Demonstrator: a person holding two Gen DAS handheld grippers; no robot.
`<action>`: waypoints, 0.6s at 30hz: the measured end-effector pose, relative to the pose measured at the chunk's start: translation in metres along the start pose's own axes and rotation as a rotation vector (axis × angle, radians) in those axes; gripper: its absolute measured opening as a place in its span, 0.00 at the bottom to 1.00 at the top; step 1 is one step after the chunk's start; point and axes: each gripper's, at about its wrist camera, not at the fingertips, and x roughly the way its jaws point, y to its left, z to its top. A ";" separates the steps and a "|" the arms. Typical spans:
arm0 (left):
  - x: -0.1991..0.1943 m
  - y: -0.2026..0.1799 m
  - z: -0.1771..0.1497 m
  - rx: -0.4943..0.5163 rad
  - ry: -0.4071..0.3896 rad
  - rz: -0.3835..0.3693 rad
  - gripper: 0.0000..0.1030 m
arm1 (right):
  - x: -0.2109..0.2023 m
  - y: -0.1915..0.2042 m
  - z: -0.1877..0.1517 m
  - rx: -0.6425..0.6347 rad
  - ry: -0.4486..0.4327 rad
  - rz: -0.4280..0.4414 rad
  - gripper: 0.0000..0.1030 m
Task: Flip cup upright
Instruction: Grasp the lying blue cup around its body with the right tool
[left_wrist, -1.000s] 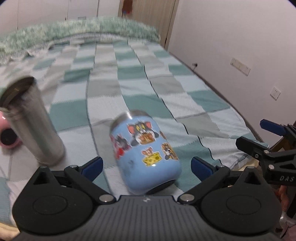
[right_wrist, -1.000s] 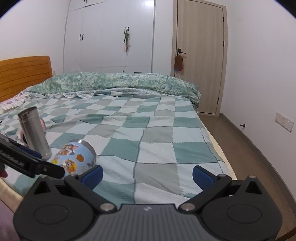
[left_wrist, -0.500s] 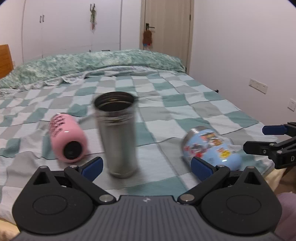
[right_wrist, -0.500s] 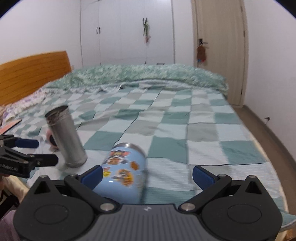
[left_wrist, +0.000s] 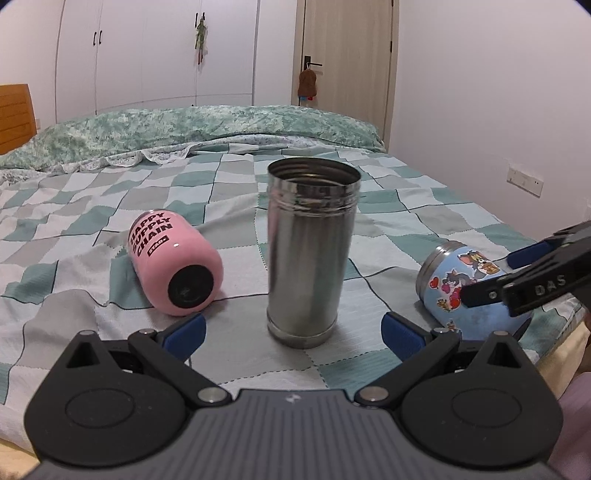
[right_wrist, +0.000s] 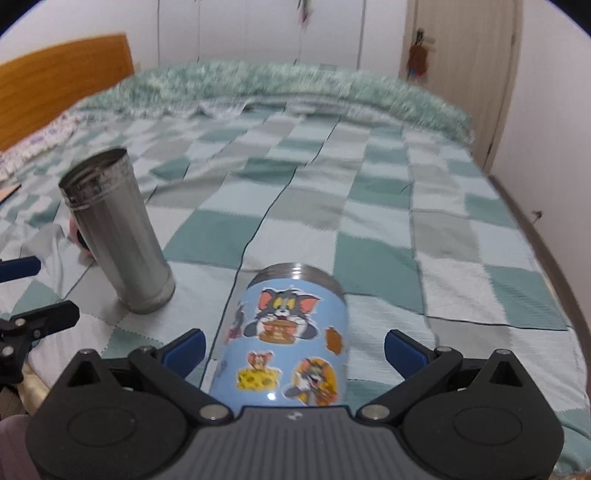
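A blue cartoon-sticker cup lies on its side on the bed, steel rim pointing away; it also shows in the left wrist view. My right gripper is open with its blue pads on either side of the cup, not touching it. A tall steel cup stands upright, mouth up; it also shows in the right wrist view. A pink cup lies on its side, its base towards me. My left gripper is open and empty, centred just in front of the steel cup.
The bed has a green and grey checked cover with a rolled quilt at the far end. The bed's right edge drops to the floor. A wooden headboard is at the left.
My left gripper has swung from the blue cup to face the steel cup. My right gripper has moved in and lowered so the blue cup sits between its open fingers.
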 end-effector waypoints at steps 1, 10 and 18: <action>0.000 0.002 -0.001 -0.002 -0.001 -0.003 1.00 | 0.006 0.000 0.004 -0.008 0.029 0.000 1.00; 0.010 0.010 -0.003 0.003 -0.018 -0.011 1.00 | 0.058 -0.009 0.037 0.023 0.245 -0.012 1.00; 0.017 0.010 -0.004 0.022 -0.028 -0.033 1.00 | 0.062 -0.013 0.038 0.090 0.259 0.013 0.96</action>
